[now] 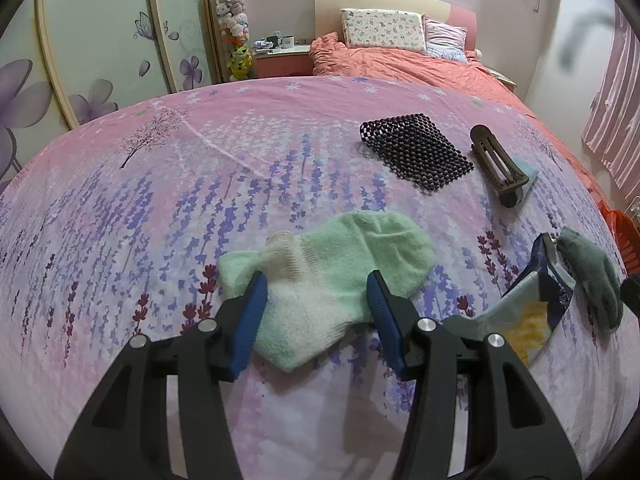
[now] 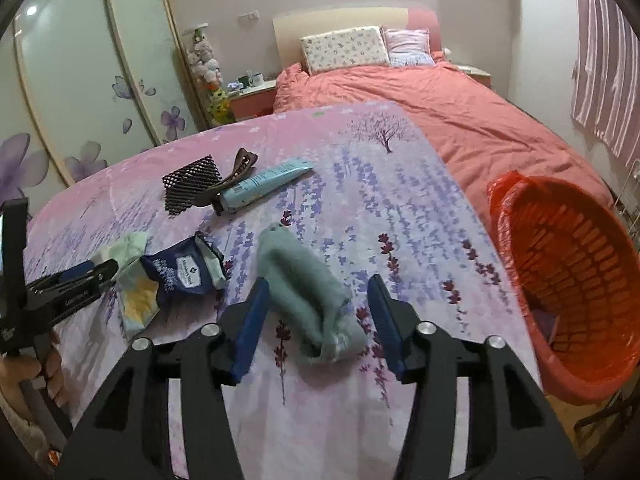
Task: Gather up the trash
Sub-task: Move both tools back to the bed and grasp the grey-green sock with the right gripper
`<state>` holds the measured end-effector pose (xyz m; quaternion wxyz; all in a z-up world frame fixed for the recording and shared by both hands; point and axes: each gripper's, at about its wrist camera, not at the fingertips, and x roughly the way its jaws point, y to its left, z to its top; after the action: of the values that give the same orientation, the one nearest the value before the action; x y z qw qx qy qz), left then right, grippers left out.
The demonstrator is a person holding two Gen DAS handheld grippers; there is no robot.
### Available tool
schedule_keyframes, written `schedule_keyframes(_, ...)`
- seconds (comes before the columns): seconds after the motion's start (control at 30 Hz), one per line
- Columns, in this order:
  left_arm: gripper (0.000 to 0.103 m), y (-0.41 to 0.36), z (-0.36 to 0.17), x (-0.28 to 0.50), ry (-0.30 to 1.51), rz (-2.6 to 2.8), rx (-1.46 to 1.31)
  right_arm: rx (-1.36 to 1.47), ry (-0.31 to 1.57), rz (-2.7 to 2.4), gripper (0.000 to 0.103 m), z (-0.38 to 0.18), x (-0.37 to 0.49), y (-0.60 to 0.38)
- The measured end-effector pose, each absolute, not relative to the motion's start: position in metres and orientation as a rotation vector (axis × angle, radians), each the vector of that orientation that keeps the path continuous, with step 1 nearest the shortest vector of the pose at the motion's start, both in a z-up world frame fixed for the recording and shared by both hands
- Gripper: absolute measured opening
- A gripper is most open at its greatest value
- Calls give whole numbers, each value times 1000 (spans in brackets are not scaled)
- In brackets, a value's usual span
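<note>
Currently the left gripper [image 1: 316, 284] hovers over a light green sock [image 1: 332, 276] lying flat on the lavender-print bedsheet [image 1: 160, 208]; its blue pads stand on either side of the sock, jaws parted, and whether they press the fabric cannot be told. Right gripper [image 2: 318, 288]: jaws parted, a grey-green sock [image 2: 308, 284] lies crumpled between the blue pads, and no contact with either pad is seen. Trash: a dark blue snack wrapper [image 2: 182, 272], torn open, lies just left of the grey-green sock, beside the right gripper's left finger and resting on a pale sock with a yellow patch [image 2: 136, 304]. Farther up the sheet sit a dark mesh mat [image 2: 190, 184], a brown hair claw [image 2: 230, 178] and a teal tube [image 2: 266, 184]. An orange basket [image 2: 568, 280] lined with a red bag stands off the bed's right edge.
</note>
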<state>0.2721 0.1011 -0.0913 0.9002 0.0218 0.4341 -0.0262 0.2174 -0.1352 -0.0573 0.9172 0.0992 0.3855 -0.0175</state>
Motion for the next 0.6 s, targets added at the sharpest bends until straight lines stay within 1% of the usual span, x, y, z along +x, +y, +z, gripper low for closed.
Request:
schedule_keyframes(0.17, 51, 101, -91, 272, 898, -56, 43, 200, 856, -34, 52, -72, 238, -127)
schedule_keyframes(0.2, 51, 101, -91, 272, 898, -57, 42, 187, 866, -46, 46, -77, 240, -125)
schedule_keyframes(0.23, 51, 101, -91, 272, 898, -58, 40, 177, 871, -61, 43, -78, 241, -125)
schedule_keyframes(0.27, 51, 101, -91, 272, 898, -59, 37, 189, 869, -69, 35, -78, 242, -126)
schedule_keyframes(0.33, 51, 101, -91, 271, 897, -61, 38, 221, 866, -67, 31, -78, 242, -132)
schedule_keyframes(0.37, 50, 99, -91, 271, 895, -58, 44, 231, 865, -68, 30, -79, 241, -134)
schedule_keyframes(0.4, 48, 97, -90, 270, 893, -61, 52, 237, 865, -65, 30, -79, 241, -135)
schedule_keyframes(0.5, 47, 91, -89, 271, 887, -84, 70, 226, 867, -70, 30, -79, 242, -133)
schedule_keyframes(0.53, 48, 90, -90, 273, 893, -90, 61, 215, 869, -75, 30, -79, 242, -132)
schedule_keyframes(0.6, 63, 92, -88, 279, 911, -107, 8, 203, 871, -80, 30, -79, 242, -131)
